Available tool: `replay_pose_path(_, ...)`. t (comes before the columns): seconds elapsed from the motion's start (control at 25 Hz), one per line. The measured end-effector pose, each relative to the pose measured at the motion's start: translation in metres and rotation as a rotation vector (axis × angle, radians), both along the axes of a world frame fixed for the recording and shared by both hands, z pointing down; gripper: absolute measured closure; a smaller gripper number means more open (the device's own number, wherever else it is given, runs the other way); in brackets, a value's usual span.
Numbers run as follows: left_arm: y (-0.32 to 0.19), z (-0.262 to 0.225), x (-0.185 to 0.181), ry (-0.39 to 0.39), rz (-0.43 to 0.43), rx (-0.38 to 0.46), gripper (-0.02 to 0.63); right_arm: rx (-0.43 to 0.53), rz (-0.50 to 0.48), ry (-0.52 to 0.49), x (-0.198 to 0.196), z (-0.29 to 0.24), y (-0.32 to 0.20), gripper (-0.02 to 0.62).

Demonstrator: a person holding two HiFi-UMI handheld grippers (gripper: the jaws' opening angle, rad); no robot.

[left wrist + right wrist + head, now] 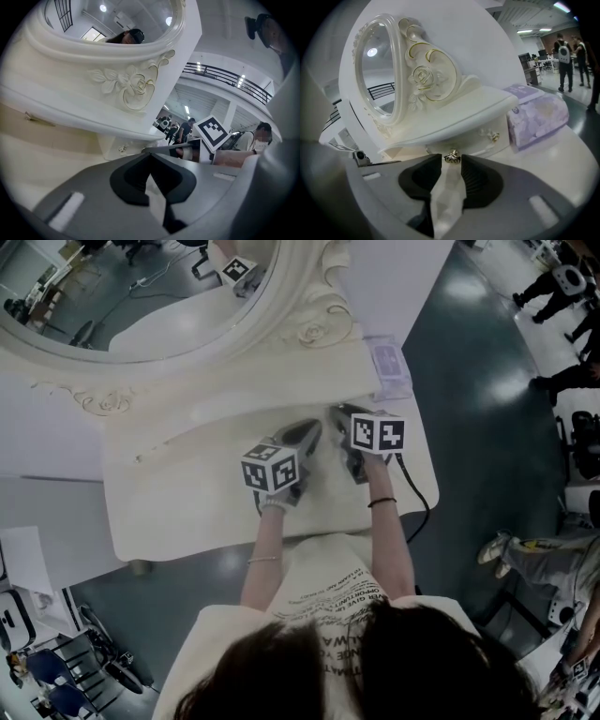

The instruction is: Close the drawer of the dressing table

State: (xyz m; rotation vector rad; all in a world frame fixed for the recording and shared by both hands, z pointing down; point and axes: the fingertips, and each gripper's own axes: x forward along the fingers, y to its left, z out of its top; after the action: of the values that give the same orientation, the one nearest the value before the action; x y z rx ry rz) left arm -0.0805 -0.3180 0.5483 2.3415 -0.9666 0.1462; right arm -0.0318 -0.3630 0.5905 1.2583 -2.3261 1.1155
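A tissue box [536, 116] sits on the dressing table [187, 507], right of the mirror [122, 287].

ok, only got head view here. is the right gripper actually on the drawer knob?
Observer: In the right gripper view the knob sits right at the jaw tips of the right gripper. The jaws are apart and not clamping it.
Operator: left gripper holding anything?
Observer: No. In its own view the left gripper has its jaws together with nothing between them.
Operator: any other knob nearby?
Observer: Yes, a second knob sits to the right of the first, toward the tissue box.
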Motion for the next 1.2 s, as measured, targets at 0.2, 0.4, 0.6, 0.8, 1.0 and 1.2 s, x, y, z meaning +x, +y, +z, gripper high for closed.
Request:
replay_pose_path(0.2, 0.004, -0.006, -0.001, 0.002, -0.008, 0.013, 0.606, 0.007, 0.014, -0.012, 0.006, -0.006, 0.005, 0.477)
replay_pose_path(0.4, 0.012, -0.012, -0.002, 0.008, -0.014, 0.022, 0.606, -0.028, 0.016, -0.05, 0.014, -0.007, 0.02, 0.477)
replay_pose_path(0.6, 0.024, -0.023, -0.005, 0.006, -0.012, 0.048, 0.606, -0.036, -0.035, -0.09, 0.007, -0.017, 0.034, 0.494)
replay_pose_path(0.8, 0.034, -0.038, -0.005, -0.004, 0.006, 0.086, 0.606, 0.001, -0.111, -0.092, 0.0, -0.034, 0.045, 0.497)
replay_pose_path(1.0, 0.048, -0.05, -0.005, -0.011, 0.033, 0.12, 0.606, 0.066, -0.164, -0.119, -0.007, -0.055, 0.064, 0.523)
replay_pose_path(1.2, 0.062, -0.06, -0.004, -0.012, 0.055, 0.145, 0.606, 0.112, -0.197, -0.135, -0.015, -0.072, 0.079, 0.541)
